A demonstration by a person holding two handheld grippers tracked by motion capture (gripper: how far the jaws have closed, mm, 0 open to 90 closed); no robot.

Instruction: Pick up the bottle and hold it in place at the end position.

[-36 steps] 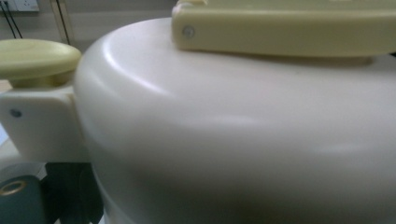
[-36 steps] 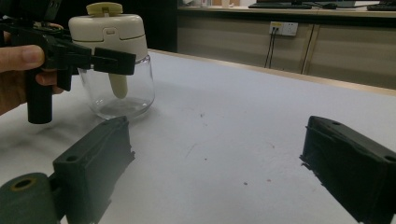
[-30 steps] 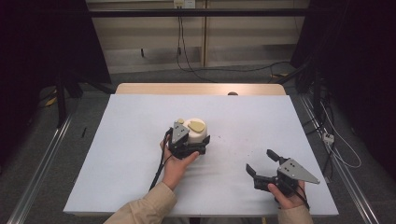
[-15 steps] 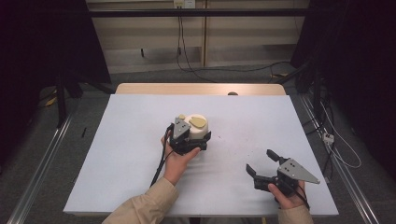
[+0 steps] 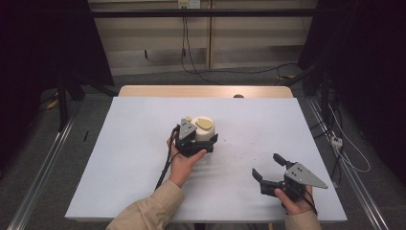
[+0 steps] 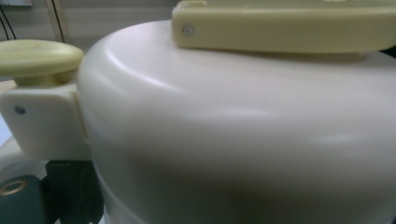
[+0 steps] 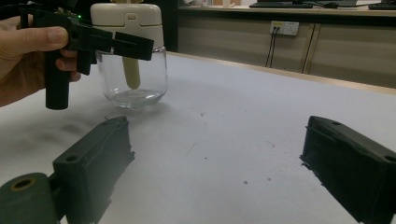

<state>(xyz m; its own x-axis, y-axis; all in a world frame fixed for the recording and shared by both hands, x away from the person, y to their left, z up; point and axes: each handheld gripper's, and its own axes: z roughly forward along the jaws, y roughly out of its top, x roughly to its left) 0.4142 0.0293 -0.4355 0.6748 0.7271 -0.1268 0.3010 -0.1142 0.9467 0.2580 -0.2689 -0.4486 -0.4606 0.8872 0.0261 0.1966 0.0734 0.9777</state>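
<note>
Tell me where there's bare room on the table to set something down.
Most of the white table is free: the whole left side beside the left gripper, the far strip behind the jar, and the far right corner. It is crowded only at the middle around the jar and near the right gripper.

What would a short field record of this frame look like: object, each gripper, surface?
object: glass jar with a cream lid, upright on the table
lid detail: yellowish lever on top, round knob at one side
left gripper: at the jar, jaws reaching past its shoulder just under the lid; a firm clamp cannot be confirmed
right gripper: jaws wide open, holding nothing, low over the table's near right part, apart from the jar
surface: white table, a few dark specks
</note>
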